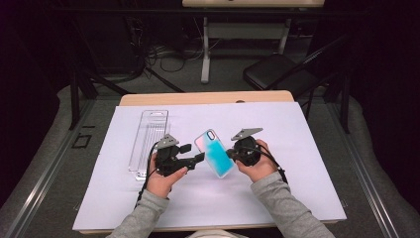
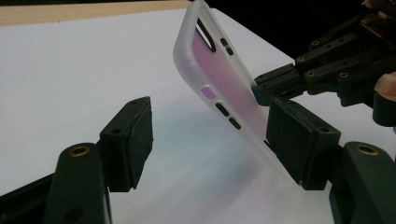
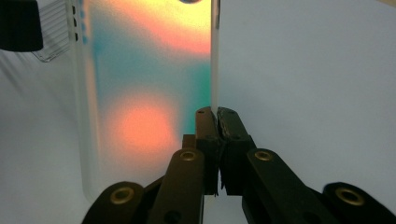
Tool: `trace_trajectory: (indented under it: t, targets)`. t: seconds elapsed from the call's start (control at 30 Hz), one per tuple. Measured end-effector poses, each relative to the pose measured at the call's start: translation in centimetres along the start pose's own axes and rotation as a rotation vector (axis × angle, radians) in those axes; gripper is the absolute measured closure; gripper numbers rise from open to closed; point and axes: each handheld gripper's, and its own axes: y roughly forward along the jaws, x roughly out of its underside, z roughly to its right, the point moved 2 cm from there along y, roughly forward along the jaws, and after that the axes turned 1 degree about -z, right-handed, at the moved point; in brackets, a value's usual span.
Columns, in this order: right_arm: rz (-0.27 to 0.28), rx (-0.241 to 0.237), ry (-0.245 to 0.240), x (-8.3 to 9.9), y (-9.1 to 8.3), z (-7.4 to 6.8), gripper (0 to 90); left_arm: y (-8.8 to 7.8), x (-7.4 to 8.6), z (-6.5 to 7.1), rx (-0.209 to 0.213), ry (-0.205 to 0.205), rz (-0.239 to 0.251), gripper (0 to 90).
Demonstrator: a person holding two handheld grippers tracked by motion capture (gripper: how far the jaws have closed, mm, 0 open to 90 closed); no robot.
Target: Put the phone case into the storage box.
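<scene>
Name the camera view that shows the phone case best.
The high view: there the phone case shows whole, tilted above the white sheet, pink at top and blue below, with the right claw shut on its edge. The left gripper view shows its frosted side with the button cutouts. The right gripper view shows a blurred close-up of its face.

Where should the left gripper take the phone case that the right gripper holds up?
On the free long edge of the phone case, coming from the left, opposite the right gripper pinching its other edge. The left gripper already has that thin rim between its open jaws.
</scene>
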Motion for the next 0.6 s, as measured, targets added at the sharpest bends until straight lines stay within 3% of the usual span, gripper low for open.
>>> trace_trajectory:
  t: [0.17,0.6]
  targets:
    - [0.005,-0.003,-0.001,-0.02,-0.03,-0.16,87.9,0.3,0.29,0.09,0.018,-0.016,-0.009,33.7]
    - [0.011,-0.01,-0.008,0.0,0.14,-0.59,87.9,0.79,0.84,0.09,0.069,-0.113,-0.015,41.6]
